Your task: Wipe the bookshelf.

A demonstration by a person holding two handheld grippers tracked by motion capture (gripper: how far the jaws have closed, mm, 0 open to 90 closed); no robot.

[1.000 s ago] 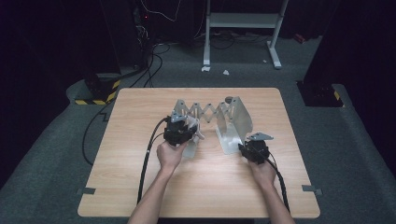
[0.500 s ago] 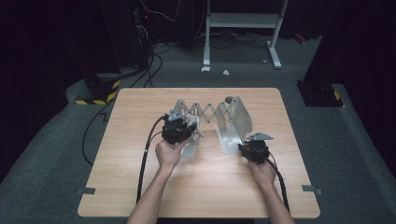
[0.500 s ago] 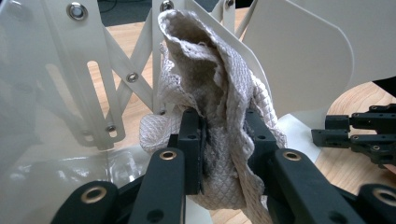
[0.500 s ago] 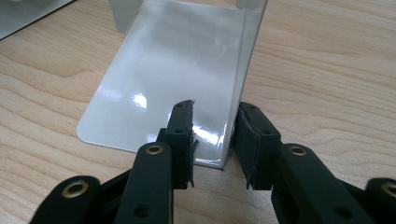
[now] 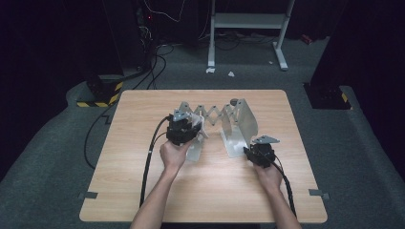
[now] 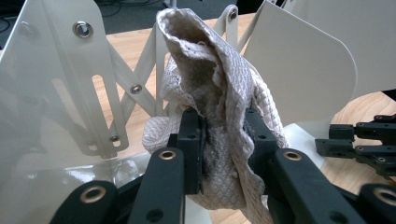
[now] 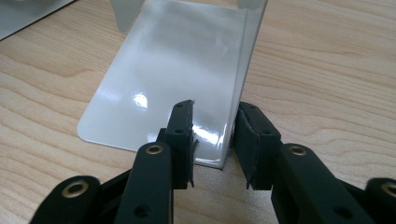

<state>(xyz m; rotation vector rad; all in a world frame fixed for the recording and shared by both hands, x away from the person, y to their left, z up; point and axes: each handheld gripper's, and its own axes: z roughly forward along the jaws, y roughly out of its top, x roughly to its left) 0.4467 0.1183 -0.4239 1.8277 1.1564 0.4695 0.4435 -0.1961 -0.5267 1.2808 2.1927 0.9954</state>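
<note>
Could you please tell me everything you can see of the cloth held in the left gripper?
The cloth is a pale beige-grey piece with a quilted diamond texture, bunched into loose folds and standing up between the jaws of the left gripper, which pinch its lower middle. Its top edge curls over, and a rounded lump hangs below the pads. It sits just in front of the metal expanding rack, between that rack's two end plates, above the wooden table.
</note>
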